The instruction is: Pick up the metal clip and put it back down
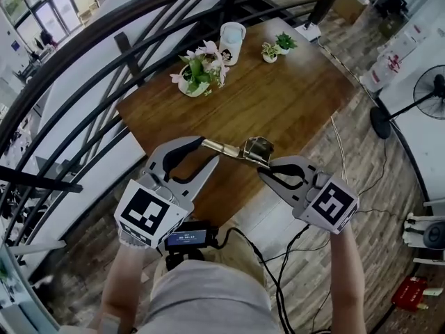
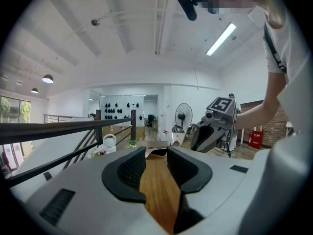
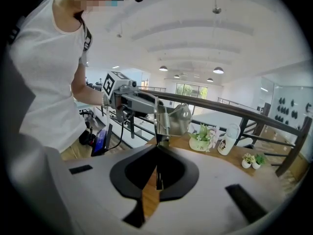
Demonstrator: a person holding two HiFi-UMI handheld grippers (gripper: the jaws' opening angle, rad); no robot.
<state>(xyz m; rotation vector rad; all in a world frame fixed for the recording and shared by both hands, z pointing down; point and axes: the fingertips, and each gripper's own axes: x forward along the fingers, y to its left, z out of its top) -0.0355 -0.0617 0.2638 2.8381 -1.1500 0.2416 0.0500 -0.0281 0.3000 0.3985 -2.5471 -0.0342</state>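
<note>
- Nearest us are the person's grey shorts (image 1: 208, 301), with a small lit screen (image 1: 185, 239) just beyond them.
- On the left, the left gripper (image 1: 210, 152) has its claw spread. The long handle end of the metal clip (image 1: 254, 148) lies across the gap at its tips, and we cannot tell whether a pad touches it.
- Far back on the wooden table (image 1: 299, 110) stand a pot of flowers (image 1: 198, 75) and, to its right, a white bottle (image 1: 231, 42).
- We see the metal clip held in the air over the table's near edge, between the two grippers, with its broad body toward the right one.
- Two little potted plants (image 1: 270, 51) stand near the table's far right corner.
- The right gripper (image 1: 263, 168) has its claw pressed together, pinching a thin metal part of the clip at its tips.
- At far right a standing fan (image 1: 427, 89) is on the floor.
</note>
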